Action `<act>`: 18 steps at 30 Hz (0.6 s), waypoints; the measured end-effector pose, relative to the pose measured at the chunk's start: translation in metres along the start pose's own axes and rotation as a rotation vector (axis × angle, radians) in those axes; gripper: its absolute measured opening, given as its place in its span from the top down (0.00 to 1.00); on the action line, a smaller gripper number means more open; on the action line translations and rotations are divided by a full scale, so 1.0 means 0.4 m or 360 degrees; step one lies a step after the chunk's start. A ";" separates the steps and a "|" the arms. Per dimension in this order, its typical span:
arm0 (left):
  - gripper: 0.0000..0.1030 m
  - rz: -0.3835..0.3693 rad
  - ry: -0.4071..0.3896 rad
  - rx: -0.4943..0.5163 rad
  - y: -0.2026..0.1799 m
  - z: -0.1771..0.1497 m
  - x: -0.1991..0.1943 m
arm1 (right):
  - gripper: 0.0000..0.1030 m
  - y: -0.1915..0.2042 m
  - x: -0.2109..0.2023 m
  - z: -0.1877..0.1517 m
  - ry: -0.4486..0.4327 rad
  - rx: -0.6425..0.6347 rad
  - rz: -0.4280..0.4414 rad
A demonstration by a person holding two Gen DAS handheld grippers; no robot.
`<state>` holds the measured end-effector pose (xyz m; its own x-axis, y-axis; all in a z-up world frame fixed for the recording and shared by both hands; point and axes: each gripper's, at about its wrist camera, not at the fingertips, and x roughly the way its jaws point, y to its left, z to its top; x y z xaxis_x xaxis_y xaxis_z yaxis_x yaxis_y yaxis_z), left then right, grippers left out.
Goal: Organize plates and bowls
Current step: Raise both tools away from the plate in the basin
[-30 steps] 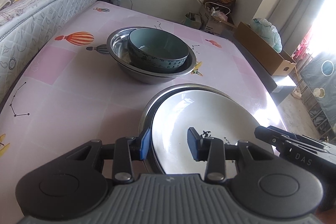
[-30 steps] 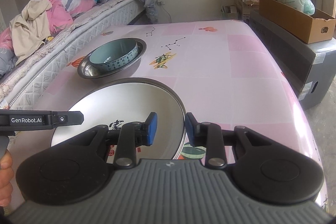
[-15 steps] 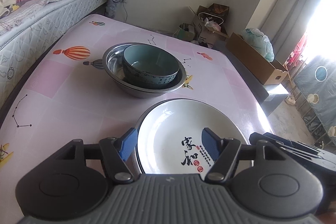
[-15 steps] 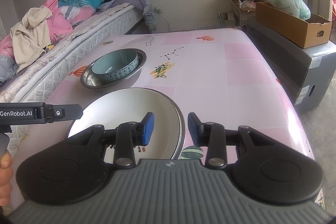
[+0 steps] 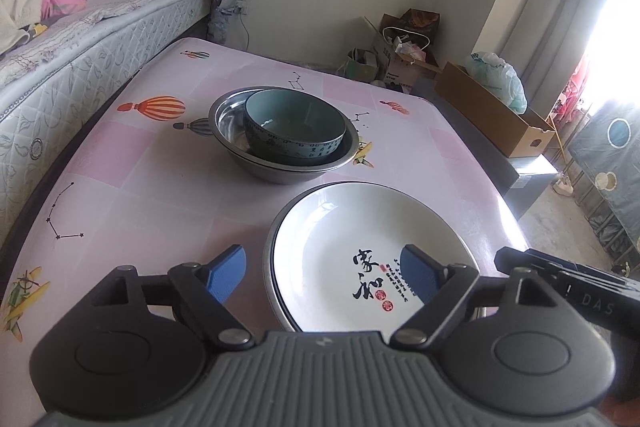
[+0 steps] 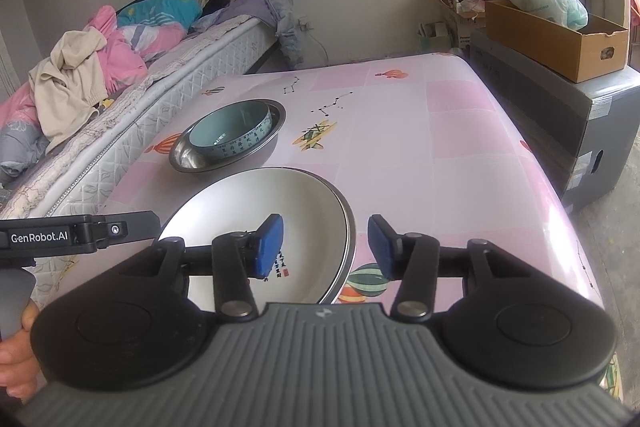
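Your left gripper [image 5: 322, 273] and right gripper [image 6: 326, 241] are both opening, pads now off the rim they pinched a second ago. The white ceramic plate with black calligraphy [image 5: 360, 247] sits released inside the steel plate [image 5: 271, 251], near the table's [image 5: 132, 187] front edge. Behind it, the teal ceramic bowl [image 5: 294, 125] nests in the steel bowl [image 5: 226, 121]. Both stacks look finished.

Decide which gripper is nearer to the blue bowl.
Left, only slightly. The left gripper is over the white plate's near left rim; the right gripper is over its right rim, diagonally across from the blue bowl.
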<state>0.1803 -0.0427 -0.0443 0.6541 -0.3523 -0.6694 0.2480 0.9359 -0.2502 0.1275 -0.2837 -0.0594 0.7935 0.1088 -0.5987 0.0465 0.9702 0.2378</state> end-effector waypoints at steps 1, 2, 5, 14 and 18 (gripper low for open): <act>0.17 0.0004 0.0004 -0.0005 0.001 -0.001 -0.001 | 0.54 -0.002 -0.005 0.000 -0.0001 0.0001 0.0000; 0.16 0.0009 0.0010 -0.0012 0.003 -0.003 -0.003 | 0.52 -0.001 -0.010 -0.001 -0.0004 0.0002 -0.0001; 0.16 0.0022 0.0023 -0.0034 0.012 -0.009 -0.006 | 0.50 -0.003 -0.016 -0.004 0.0000 0.0008 0.0000; 0.16 0.0050 0.0010 -0.0049 0.025 -0.021 -0.025 | 0.50 0.006 -0.039 -0.011 0.0005 0.0004 0.0016; 0.16 0.0067 0.0006 -0.0062 0.032 -0.020 -0.029 | 0.50 0.009 -0.045 -0.007 -0.0002 0.0008 0.0020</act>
<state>0.1701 -0.0265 -0.0454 0.6604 -0.3129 -0.6826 0.1925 0.9492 -0.2489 0.1117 -0.2815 -0.0499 0.7949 0.1209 -0.5946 0.0394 0.9676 0.2493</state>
